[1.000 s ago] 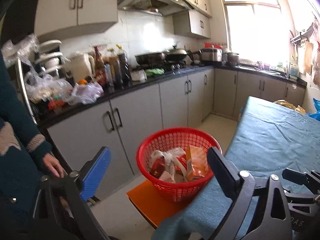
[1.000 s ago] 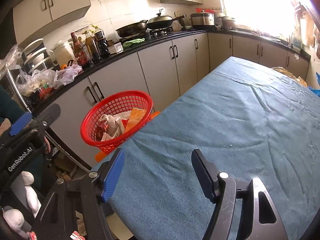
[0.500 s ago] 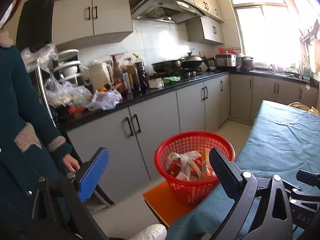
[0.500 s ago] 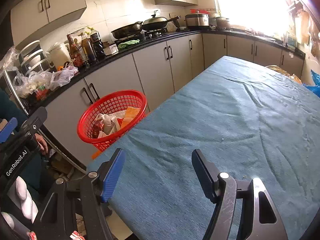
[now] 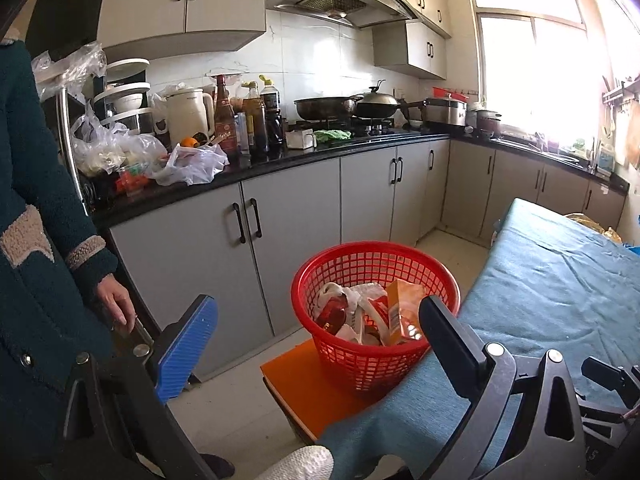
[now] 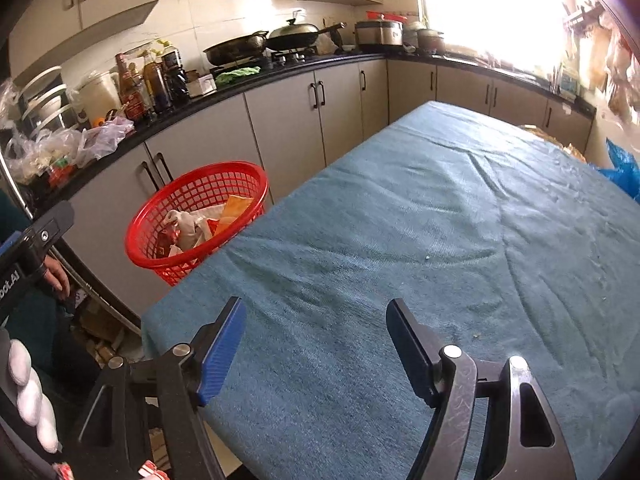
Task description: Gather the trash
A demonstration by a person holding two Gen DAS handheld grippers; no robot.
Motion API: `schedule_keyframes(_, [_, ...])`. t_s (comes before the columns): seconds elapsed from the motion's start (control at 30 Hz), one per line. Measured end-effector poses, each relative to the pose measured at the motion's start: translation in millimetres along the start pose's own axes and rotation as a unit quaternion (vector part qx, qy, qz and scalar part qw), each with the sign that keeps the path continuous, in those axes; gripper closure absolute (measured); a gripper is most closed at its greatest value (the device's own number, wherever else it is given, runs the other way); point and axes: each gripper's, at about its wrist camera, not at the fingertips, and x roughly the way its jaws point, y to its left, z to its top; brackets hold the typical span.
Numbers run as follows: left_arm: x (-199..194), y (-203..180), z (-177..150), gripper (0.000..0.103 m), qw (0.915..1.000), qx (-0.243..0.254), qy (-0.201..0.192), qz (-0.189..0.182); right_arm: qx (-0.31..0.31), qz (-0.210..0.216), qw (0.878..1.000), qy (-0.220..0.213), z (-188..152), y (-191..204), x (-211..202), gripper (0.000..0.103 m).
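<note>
A red plastic basket [image 5: 436, 276] holding wrappers and crumpled trash [image 5: 366, 312] stands on an orange stool [image 5: 298, 376] beside the table. It also shows in the right wrist view [image 6: 160, 216]. My left gripper [image 5: 318, 322] is open and empty, held off the table's near corner, in front of the basket. My right gripper [image 6: 314, 334] is open and empty, just above the blue tablecloth [image 6: 440, 220] at the near end of the table.
Grey cabinets [image 5: 256, 240] with a black counter [image 5: 280, 160] run along the left, crowded with bottles, bags and pans. A person in a dark green jacket [image 5: 36, 216] stands at the left. A blue bag [image 6: 624, 172] lies past the table's right edge.
The left gripper has drawn back and tilted up, so the basket sits lower right in its view. The right gripper has shifted slightly back over the cloth. Both stay open.
</note>
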Motion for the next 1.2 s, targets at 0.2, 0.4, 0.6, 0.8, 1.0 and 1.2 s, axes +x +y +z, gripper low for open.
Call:
schedule_keyframes(0.2, [0.4,5.4,-1.0,0.003,1.0000,-0.005,0.000,0.006,-0.005,-0.012,1.000,0.003,0.4,5.8,1.8,0.026])
schedule_keyframes(0.4, [8.3,5.3,-1.9,0.003,0.9997,0.002,0.014,0.018,-0.011,-0.015,1.000,0.005,-0.4,12.2,4.8,0.026])
schedule_keyframes(0.6, [8.6,2.9,-5.8,0.003,0.9989,0.008,0.044,0.016,-0.013,-0.032,0.999,0.008,-5.2,11.7,1.4,0.026])
schedule_keyframes(0.8, [6.2,-11.1,-16.3,0.003,0.9976,0.018,0.067,-0.001,-0.015,-0.051,0.998,0.013,-13.7,4.6,-4.2,0.026])
schedule_keyframes(1.0, [-4.8,-21.4,-19.5,0.003,0.9969,0.029,0.071,-0.017,-0.009,-0.058,0.998,0.005,-17.1,-0.1,-15.8,0.026])
schedule_keyframes(1.2, [-11.8,-23.5,-21.8,0.003,0.9964,0.036,0.073,-0.024,-0.017,-0.062,0.998,-0.002,-21.0,3.8,-25.5,0.025])
